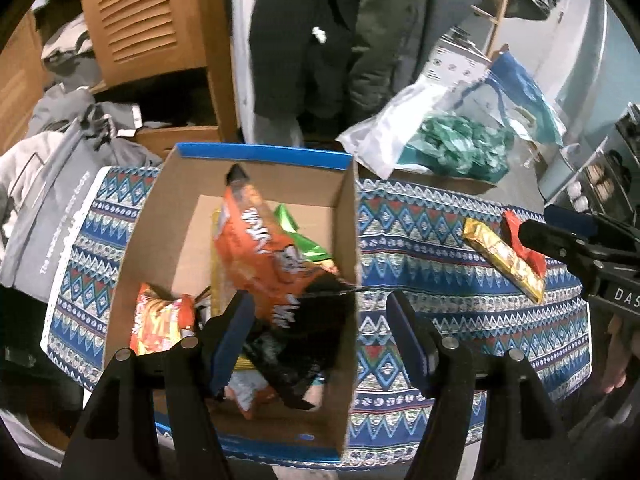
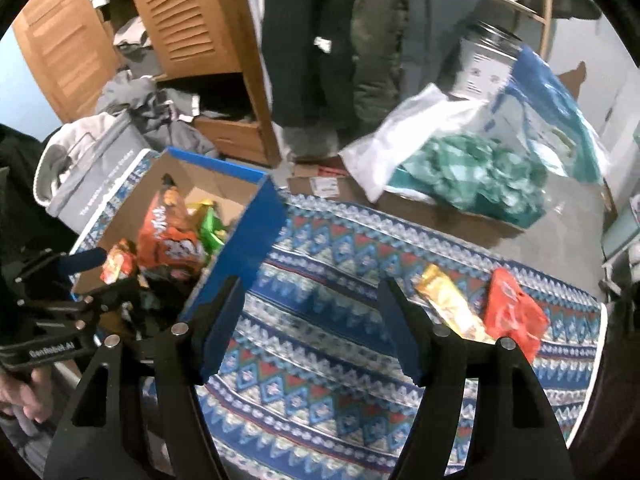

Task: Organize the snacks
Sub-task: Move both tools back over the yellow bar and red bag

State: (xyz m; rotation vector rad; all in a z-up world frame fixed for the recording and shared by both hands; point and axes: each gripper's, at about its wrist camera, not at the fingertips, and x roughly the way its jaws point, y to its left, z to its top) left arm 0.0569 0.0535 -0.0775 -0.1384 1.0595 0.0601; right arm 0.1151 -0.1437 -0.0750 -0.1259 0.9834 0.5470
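Snack sorting mostly done: 2 packets left outside the box.

We find the cardboard box (image 1: 152, 216) at frame centre-left already holding an orange chip bag (image 1: 260, 256), a green packet (image 1: 298, 236) and several others; a gold snack bar (image 2: 452, 304) and a red packet (image 2: 514, 314) lie side by side at right on the patterned cloth (image 2: 320, 360). The left gripper (image 1: 320, 340) is released above the box; the right gripper (image 2: 308, 328) hangs spread and empty over the cloth. Beyond stand a wooden louvred wardrobe (image 1: 140, 20), hanging coats and a plastic bag (image 2: 460, 168).
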